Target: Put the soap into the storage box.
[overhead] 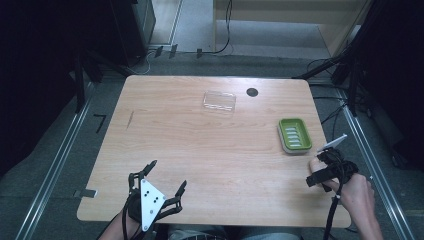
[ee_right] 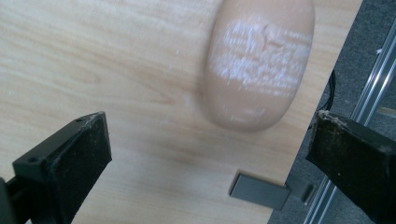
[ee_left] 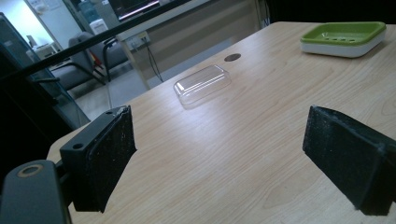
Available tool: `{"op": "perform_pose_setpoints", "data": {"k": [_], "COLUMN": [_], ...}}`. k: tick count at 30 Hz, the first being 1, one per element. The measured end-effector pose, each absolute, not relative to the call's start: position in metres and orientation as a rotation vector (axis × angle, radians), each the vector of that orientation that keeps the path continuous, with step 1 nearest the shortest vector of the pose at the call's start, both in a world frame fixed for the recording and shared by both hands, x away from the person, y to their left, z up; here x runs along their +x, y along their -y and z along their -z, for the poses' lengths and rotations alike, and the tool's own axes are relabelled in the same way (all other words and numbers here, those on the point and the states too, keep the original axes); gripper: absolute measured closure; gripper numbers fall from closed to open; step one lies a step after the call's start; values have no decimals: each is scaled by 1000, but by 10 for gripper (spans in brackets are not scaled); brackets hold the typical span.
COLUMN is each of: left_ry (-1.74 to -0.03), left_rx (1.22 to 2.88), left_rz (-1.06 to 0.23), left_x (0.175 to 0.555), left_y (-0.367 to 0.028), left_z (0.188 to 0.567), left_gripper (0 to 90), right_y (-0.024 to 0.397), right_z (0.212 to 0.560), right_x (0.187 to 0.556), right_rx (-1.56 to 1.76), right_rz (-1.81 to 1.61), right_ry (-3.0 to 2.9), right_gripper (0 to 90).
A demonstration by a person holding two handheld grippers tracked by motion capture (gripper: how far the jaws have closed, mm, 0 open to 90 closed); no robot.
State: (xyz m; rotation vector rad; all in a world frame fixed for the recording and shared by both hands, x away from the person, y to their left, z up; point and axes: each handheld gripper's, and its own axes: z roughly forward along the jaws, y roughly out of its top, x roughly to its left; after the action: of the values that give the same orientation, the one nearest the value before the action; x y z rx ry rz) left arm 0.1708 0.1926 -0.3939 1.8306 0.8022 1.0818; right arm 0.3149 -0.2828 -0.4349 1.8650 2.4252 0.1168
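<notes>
1. The right gripper (ee_right: 210, 149) hangs over the table's (overhead: 200, 145) 4 o'clock edge, jaws wide apart and empty, pointing down at the soap (ee_right: 259, 65).
2. The soap lies on the wood just beyond the jaws, untouched.
3. The green dish (overhead: 294, 135) sits at 12 o'clock from the right gripper (overhead: 325, 170), near it.
4. The left gripper (overhead: 162, 177) rests at 7 o'clock, jaws spread and empty.
5. The clear lid (overhead: 219, 101) lies at 12 o'clock, well apart from both.
</notes>
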Motion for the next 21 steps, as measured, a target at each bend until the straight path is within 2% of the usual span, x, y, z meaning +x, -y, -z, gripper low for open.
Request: {"op": "perform_pose_setpoints", "data": {"k": [21], "left_ry": [-803], "left_rx": [1835], "left_rz": [-1082], "left_x": [171], "left_y": [-193], "left_z": [394], "left_gripper": [99], "right_y": [300], "right_z": [454], "right_x": [357], "right_rx": [1957], "right_rz": [-112], "right_ry": [-2419], "right_gripper": [0]}}
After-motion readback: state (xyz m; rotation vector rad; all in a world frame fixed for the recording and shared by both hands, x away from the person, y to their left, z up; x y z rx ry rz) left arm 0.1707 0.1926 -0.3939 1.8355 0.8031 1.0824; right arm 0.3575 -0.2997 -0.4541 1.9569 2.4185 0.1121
